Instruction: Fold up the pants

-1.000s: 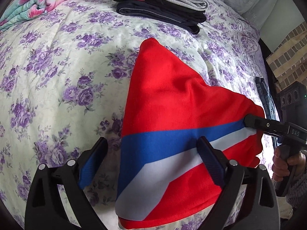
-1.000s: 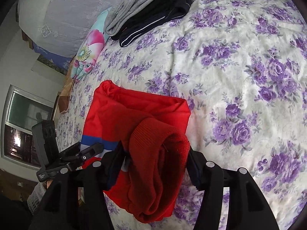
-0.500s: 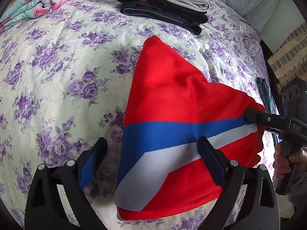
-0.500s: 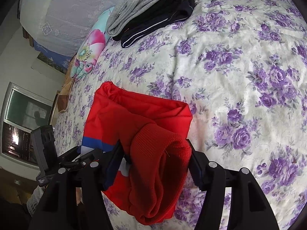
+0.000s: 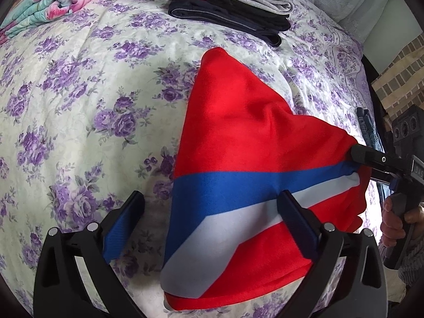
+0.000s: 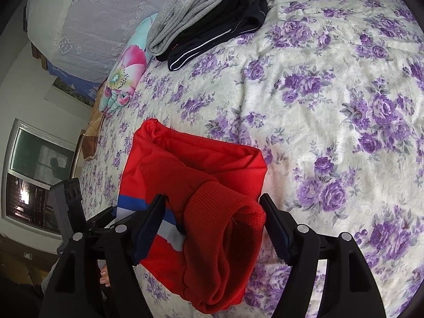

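Note:
The red pants (image 5: 238,132), with a blue and a white stripe, lie folded on the flowered bedspread (image 5: 79,106). My left gripper (image 5: 209,201) hovers over their near left edge. Its jaws are opening wide: one finger is off the cloth, the other is above it, and neither pad presses. In the right wrist view, the ribbed red end of the pants (image 6: 225,238) droops between the fingers of my right gripper (image 6: 212,201). Those jaws are opening too, and a gap shows beside the left pad. One right finger (image 5: 368,159) reaches the pants' right corner in the left wrist view.
A stack of folded grey and dark clothes (image 5: 230,2) (image 6: 206,18) sits at the far side of the bed. A flowered pink and teal quilt (image 5: 53,2) (image 6: 124,76) lies beside it. Jeans (image 5: 368,129) hang at the bed's right edge. There is a window (image 6: 34,175) past the left edge.
The right jaws have spread away from the ribbed red end, which now sags loose between them. The left jaws stand slightly wider. Neither hand has moved.

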Action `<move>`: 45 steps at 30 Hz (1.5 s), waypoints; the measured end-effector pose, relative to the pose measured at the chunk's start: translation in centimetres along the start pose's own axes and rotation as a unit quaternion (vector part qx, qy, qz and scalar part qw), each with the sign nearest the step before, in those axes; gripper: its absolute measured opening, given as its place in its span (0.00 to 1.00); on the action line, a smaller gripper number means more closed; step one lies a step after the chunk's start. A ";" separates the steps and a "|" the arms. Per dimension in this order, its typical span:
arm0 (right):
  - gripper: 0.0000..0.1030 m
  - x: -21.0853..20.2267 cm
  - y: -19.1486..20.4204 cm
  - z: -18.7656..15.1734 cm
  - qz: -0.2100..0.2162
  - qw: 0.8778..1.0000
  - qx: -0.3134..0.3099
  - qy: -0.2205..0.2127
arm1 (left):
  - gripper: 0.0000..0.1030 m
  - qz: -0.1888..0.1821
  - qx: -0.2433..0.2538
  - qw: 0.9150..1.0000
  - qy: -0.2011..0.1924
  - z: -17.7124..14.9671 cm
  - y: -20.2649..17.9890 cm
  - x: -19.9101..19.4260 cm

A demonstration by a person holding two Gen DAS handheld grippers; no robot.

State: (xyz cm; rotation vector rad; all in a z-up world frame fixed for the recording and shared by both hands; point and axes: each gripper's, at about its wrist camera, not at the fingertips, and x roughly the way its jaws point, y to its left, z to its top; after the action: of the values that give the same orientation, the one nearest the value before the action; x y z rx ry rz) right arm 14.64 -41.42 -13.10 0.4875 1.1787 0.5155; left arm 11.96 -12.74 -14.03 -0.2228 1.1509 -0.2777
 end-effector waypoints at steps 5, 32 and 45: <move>0.73 -1.1 -0.2 0.0 -0.020 1.000 -0.008 -0.016 | 0.96 -0.002 -0.002 1.000 0.002 0.1 0.0 0.1; 0.33 4.5 11.7 -2.7 -0.076 0.957 -0.278 0.013 | 0.96 -0.017 -0.020 1.000 0.014 -2.4 1.3 -1.4; 0.22 -0.3 11.8 -4.6 -0.062 0.944 -0.323 0.000 | 0.96 -0.028 -0.025 0.999 0.018 -2.5 1.7 -1.2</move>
State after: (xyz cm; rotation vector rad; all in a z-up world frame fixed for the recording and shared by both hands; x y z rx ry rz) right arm 8.74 -31.99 -7.13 -0.1516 0.9606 0.7521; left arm 9.36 -10.79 -14.51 -0.2949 1.1897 -0.3044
